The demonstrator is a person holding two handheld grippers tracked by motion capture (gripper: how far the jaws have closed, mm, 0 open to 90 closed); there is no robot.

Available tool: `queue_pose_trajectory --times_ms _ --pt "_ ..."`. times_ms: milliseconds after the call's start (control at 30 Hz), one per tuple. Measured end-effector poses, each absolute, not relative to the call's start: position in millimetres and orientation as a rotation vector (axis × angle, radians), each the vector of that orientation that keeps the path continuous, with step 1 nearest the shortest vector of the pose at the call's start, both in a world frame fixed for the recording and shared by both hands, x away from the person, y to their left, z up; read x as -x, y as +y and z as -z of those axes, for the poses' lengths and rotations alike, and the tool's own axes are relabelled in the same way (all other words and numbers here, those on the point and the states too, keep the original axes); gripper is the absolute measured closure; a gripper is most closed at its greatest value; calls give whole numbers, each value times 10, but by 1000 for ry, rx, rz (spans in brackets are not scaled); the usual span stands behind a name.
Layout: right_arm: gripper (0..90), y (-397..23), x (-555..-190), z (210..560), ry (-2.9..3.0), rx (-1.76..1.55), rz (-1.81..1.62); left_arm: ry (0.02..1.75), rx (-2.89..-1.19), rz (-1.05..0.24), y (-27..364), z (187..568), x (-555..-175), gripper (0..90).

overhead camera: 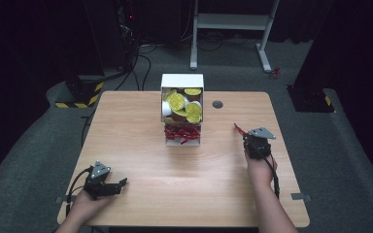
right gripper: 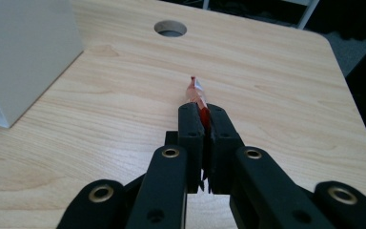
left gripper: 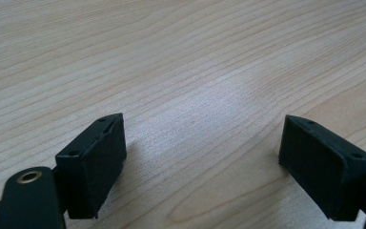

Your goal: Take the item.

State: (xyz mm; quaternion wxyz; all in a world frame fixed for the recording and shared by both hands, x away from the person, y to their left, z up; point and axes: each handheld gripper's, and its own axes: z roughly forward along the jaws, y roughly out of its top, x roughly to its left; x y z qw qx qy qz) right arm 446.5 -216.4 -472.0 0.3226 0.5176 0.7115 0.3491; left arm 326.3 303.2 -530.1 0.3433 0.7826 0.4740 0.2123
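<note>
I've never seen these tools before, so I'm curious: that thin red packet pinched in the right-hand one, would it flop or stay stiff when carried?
Probably floppy: the red packet is thin and flat, pinched at one end in the right gripper. Likely very light, as its free end pokes out without sagging much. It seems unlikely to roll.
</note>
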Motion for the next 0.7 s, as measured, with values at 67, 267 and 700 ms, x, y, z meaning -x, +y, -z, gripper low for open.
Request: queue_pose_trajectory --times_ms 67,267,700 --pt "863 -2172 -4469 4747 1875 -1358 -903 1232 -2033 -552 3032 5301 -3263 165" --pt "859 -2183 -4468 4816 1886 -1377 -875 1231 -2034 -552 3032 5301 -3263 165" --pt "855 -2127 -4432 5069 1954 -1382 -805 1229 -2036 -551 3034 5300 -3262 165"
